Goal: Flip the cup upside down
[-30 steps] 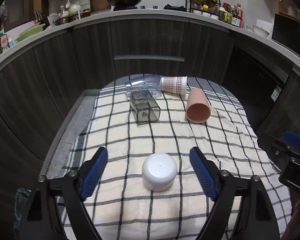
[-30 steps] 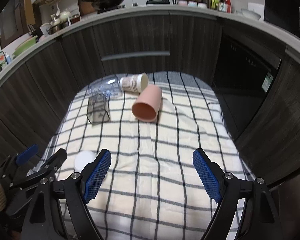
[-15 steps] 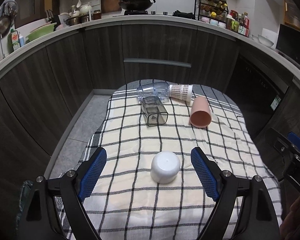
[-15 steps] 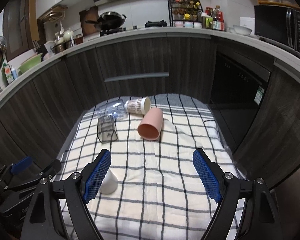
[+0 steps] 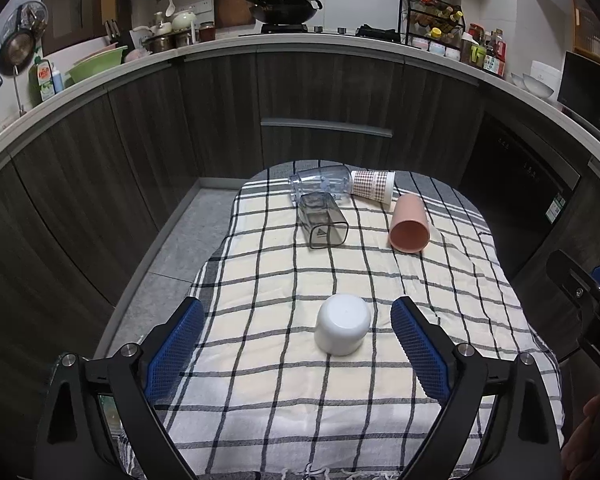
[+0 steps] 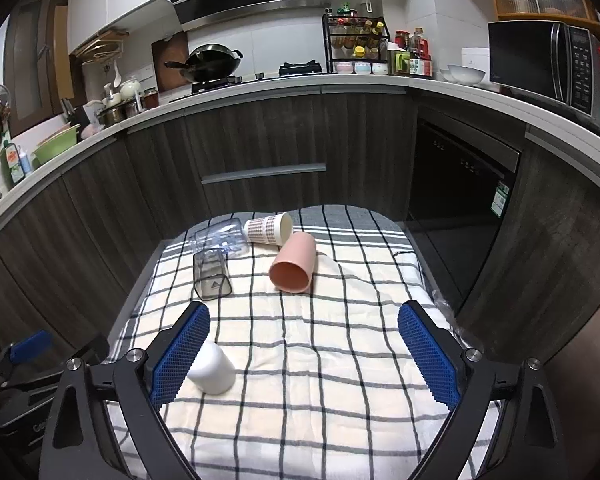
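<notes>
White cup [image 5: 342,330] stood mouth-down, base up, on the checked cloth [image 5: 284,392], near the front of the surface. It sat between the two blue pads of the left claw [image 5: 298,354] but touched neither; that claw was spread wide and gripped nothing, with a clear gap on each side of the cup. In the right wrist view the same cup [image 6: 212,367] showed just beside the left pad of the right claw [image 6: 304,354], partly hidden behind it. The right claw was also released, its blue pads far apart over bare cloth, and nothing lay between them.

Farther out on the cloth lay four more cups, all on their sides. A pink cup [image 5: 409,224] rested with its open mouth turned toward the cameras, well apart from the white one. To its left a smoky square tumbler [image 5: 323,222] lay with its base toward the cameras. Behind that, at the far edge of the cloth, a clear tumbler [image 5: 320,184] and a brown-patterned paper cup [image 5: 373,186] lay end to end, apparently touching.

Beyond the surface ran dark wood cabinets [image 5: 328,92] under a pale counter, with a black wok [image 5: 286,0] on the hob and a spice rack [image 6: 354,46] to its right.
</notes>
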`<action>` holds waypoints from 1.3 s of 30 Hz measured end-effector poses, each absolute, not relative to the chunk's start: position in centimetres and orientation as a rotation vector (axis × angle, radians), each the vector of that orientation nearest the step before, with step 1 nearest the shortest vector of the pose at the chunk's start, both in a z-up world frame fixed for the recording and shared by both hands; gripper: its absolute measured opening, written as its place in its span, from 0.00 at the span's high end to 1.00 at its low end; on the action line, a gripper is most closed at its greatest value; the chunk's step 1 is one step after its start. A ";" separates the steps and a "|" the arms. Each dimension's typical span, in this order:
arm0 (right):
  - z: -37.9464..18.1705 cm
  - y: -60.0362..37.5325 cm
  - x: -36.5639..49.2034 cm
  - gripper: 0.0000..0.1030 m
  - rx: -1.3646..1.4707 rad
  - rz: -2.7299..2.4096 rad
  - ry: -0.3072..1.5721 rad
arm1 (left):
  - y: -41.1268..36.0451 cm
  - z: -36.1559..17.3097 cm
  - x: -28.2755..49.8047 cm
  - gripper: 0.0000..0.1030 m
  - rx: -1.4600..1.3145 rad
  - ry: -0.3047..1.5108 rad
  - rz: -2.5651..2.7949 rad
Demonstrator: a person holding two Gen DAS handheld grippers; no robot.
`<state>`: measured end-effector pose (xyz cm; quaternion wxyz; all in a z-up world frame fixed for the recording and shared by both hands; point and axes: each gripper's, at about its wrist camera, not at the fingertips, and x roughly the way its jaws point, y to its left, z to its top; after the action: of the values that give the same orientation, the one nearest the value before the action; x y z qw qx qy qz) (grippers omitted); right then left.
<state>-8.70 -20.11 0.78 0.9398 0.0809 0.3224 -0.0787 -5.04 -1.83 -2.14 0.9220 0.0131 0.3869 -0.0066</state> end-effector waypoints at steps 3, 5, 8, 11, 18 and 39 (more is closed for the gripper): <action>0.9 -20.0 -9.0 0.07 0.157 -0.165 0.650 | -1.8 -2.2 -5.1 0.07 0.028 0.794 -0.011; 1.0 -19.9 -9.0 0.08 0.150 -0.164 0.646 | -1.8 -2.2 -5.1 0.07 0.028 0.793 -0.011; 1.1 -19.8 -9.1 0.07 0.146 -0.162 0.644 | -1.8 -2.2 -5.1 0.07 0.028 0.794 -0.012; 1.2 -19.6 -9.2 0.07 0.146 -0.163 0.641 | -1.8 -2.2 -5.1 0.07 0.028 0.793 -0.012; 1.5 -19.5 -9.4 0.07 0.143 -0.161 0.635 | -1.8 -2.2 -5.2 0.07 0.028 0.796 -0.014; 1.2 -19.7 -9.3 0.07 0.149 -0.156 0.644 | -2.0 -2.0 -5.5 0.07 0.028 0.794 -0.017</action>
<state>-9.27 -19.72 1.20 0.9429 0.0730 0.3159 -0.0765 -5.48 -1.98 -1.97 0.9221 0.0135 0.3866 -0.0081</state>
